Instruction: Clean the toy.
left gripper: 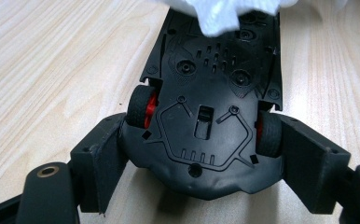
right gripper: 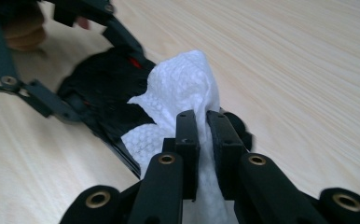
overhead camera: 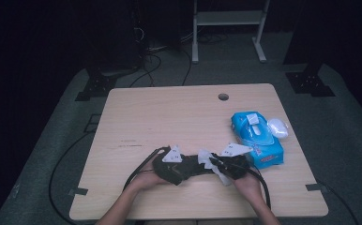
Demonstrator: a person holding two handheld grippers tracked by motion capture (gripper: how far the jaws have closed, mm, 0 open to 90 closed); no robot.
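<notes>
Toy car (left gripper: 201, 135) nose cropped, wipe (right gripper: 178, 98) covering underside

1. One toy car (left gripper: 201, 126), black, lying underside up near the table's near edge; two of its wheels (left gripper: 141, 106) are visible.
2. One white wipe (right gripper: 183, 88) lying on the car.
3. One blue wipe pack (overhead camera: 256, 138) to the right.
4. One white lump (overhead camera: 278, 127) just beside the pack's far right.
5. Two grippers: left gripper (overhead camera: 172, 164), right gripper (overhead camera: 226, 161).
6. One table (overhead camera: 169, 112).

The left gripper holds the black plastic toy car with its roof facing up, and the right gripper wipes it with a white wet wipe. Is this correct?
Not fully. The black plastic toy car lies with its underside up, as the left gripper view shows. The left gripper does hold it, and the right gripper does press the white wet wipe on it.
</notes>
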